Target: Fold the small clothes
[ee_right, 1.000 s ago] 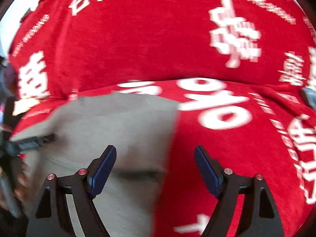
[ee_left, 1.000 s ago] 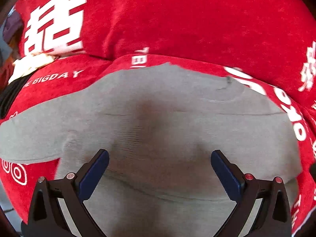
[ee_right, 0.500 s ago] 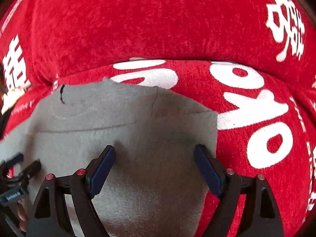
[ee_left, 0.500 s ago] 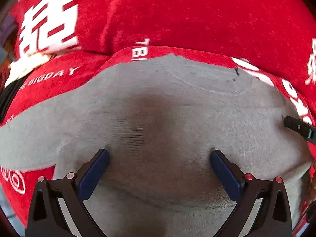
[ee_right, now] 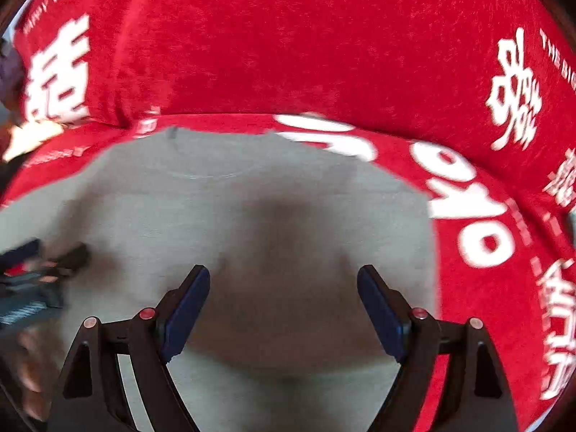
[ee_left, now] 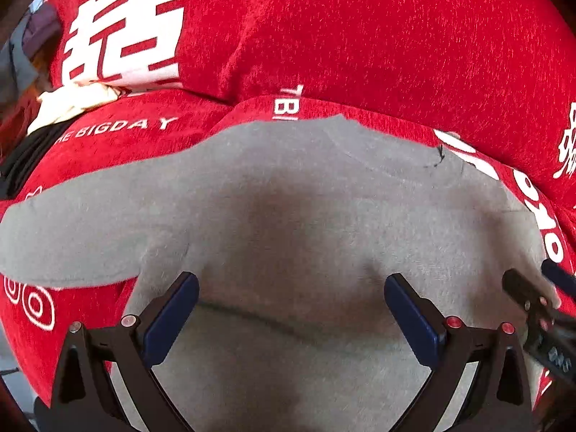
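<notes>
A small grey knit top [ee_left: 306, 216] lies flat on a red cover, neckline at the far side and one sleeve [ee_left: 72, 237] stretched out to the left. My left gripper [ee_left: 291, 295] hangs open just above the garment's middle, nothing between its blue pads. In the right wrist view the same grey top [ee_right: 252, 216] fills the centre, and my right gripper [ee_right: 284, 288] stands open over it near its right edge, also with nothing between the pads. Each gripper shows at the edge of the other's view: the right one [ee_left: 532, 302], the left one [ee_right: 39, 270].
The red cover [ee_left: 360, 36] with white lettering rises into a padded back behind the garment. A cream cloth [ee_left: 72, 104] and a black cloth [ee_left: 25, 158] lie at the far left. A hand [ee_right: 28, 367] shows blurred at the lower left of the right wrist view.
My right gripper swept left from over the red cover to above the grey top and now shows in the left wrist view. The left gripper shifted slightly. Both stayed open.
</notes>
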`<state>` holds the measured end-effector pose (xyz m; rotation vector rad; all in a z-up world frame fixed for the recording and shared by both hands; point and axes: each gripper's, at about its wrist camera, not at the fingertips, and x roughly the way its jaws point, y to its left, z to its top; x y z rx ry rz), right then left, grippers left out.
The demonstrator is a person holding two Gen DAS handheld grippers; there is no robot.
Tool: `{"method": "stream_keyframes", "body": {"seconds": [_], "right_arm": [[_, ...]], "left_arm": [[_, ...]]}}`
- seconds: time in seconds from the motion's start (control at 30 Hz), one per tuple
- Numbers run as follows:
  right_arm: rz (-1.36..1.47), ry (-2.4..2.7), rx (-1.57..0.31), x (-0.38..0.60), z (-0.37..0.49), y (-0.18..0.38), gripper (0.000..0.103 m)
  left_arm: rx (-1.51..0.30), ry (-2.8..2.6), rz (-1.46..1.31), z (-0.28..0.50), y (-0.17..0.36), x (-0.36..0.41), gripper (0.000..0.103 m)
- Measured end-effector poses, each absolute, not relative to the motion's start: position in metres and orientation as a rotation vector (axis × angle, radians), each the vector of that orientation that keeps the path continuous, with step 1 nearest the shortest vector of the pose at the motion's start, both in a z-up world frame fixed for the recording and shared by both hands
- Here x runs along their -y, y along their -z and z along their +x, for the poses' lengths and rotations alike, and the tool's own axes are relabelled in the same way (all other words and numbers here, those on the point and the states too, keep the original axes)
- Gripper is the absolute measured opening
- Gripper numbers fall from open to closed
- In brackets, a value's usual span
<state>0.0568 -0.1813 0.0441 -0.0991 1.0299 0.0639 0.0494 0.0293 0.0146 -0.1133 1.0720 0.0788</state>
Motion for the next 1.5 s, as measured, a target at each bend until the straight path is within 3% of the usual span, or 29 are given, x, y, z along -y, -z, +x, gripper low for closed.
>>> {"method": "stream_keyframes", "body": {"seconds": [0.07,0.33,0.5,0.73,0.9,1.07,1.17,1.5], "right_arm": [[-0.122,-0.049,-1.102,0.169,0.055,-0.028,0.086],[-0.084,-0.058,-1.09,0.171,-0.014,-0.027,0.089],[-0.186,-0.136,-0.997,0.178,-0.094,-0.025,0.092],[-0.378,-0.249,-1.035,0.204,-0.162,-0.02,0.096],[-0.491,-0.387,-0.966,0.173,-0.175,-0.034,0.096],[-0.708,-0.518,-0.957,0.123,-0.174,-0.005,0.097],[-0.684,-0.54,-0.954,0.143,-0.178,-0.004,0.102],[-0.765,-0.389,-1.008,0.197,-0.2,-0.009,0.102]], "left_arm": [[-1.121,-0.067,-0.097,0.048,-0.004,-0.028,0.103],[-1.092,-0.034,-0.102,-0.005,-0.003,-0.038,0.103],[-1.014,0.029,-0.021,-0.057,-0.001,-0.039,0.103],[-1.044,0.123,0.031,-0.11,0.001,-0.067,0.103],[-0.995,0.214,0.094,-0.128,-0.014,-0.055,0.103],[-1.034,0.277,0.235,-0.134,0.007,-0.03,0.103],[-1.089,0.267,0.197,-0.137,0.011,-0.05,0.103],[-1.15,0.252,0.257,-0.157,0.016,-0.067,0.103]]}}
